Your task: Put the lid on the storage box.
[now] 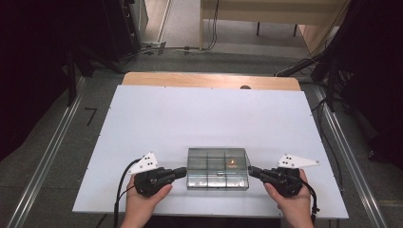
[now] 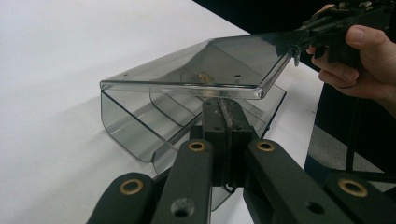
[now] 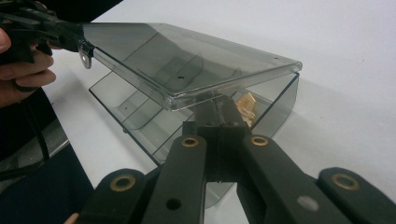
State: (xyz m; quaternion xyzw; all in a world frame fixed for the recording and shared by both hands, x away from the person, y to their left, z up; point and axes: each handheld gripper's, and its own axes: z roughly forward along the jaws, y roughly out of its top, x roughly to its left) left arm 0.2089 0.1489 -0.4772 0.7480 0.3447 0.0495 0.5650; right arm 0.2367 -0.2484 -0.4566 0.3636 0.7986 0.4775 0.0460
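1. A smoky clear plastic box [image 1: 217,168] sits near the front edge of the white table [image 1: 166,118], about midway across its width, with wide bare tabletop behind it and to both sides.
2. Dividers split the box into compartments; a small tan piece [image 3: 246,106] lies in a far compartment on its right-hand side.
3. The hinged lid [image 2: 205,70] stands lifted at its near edge, tilted over the box's base, as both gripper views show.
4. The left gripper [image 1: 182,172] lies level, pointing right at the box's left side; its jaws are pressed together, tips at the box's edge beneath the lid.
5. The right gripper [image 1: 252,171] mirrors it from the right, pointing left, its jaws likewise pressed together at the lid's corner.
6. Whether either pinches the plastic, I cannot tell.
7. Both hands come in from the front edge, the left hand [image 1: 142,202] and right hand [image 1: 294,202] low, wrists near the table.
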